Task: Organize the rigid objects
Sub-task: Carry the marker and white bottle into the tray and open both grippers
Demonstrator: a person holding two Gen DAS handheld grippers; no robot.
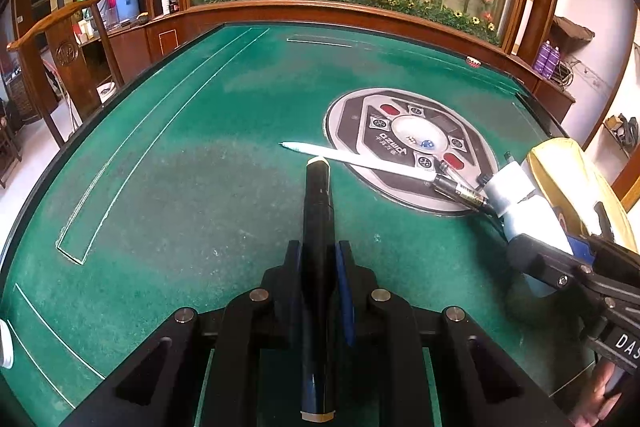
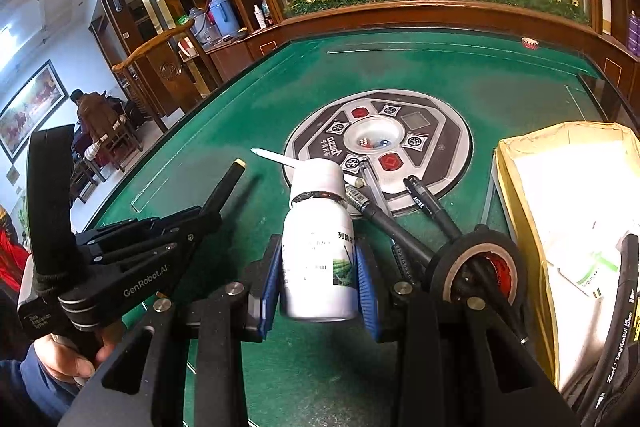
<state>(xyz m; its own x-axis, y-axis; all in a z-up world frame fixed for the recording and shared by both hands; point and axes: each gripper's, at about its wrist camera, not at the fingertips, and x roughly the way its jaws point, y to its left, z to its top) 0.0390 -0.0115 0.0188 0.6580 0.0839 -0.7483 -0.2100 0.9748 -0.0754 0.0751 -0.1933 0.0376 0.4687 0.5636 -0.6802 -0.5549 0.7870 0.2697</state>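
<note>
My left gripper (image 1: 318,259) is shut on a black pen with gold ends (image 1: 318,211), held lengthwise above the green felt; it also shows in the right wrist view (image 2: 226,187). My right gripper (image 2: 318,279) is shut on a white bottle with a green label (image 2: 318,239), seen at the right in the left wrist view (image 1: 520,203). A white pen (image 1: 352,157), black markers (image 1: 460,191) and a clear pen (image 2: 374,187) lie across the round centre panel. A black tape roll (image 2: 476,267) sits beside my right gripper.
An open yellow cardboard box (image 2: 520,211) with white packets and a black pen stands at the right. The round mahjong control panel (image 2: 440,147) is in the table's middle. A wooden ledge and plant display back the table. A small red cap (image 2: 530,43) lies far right.
</note>
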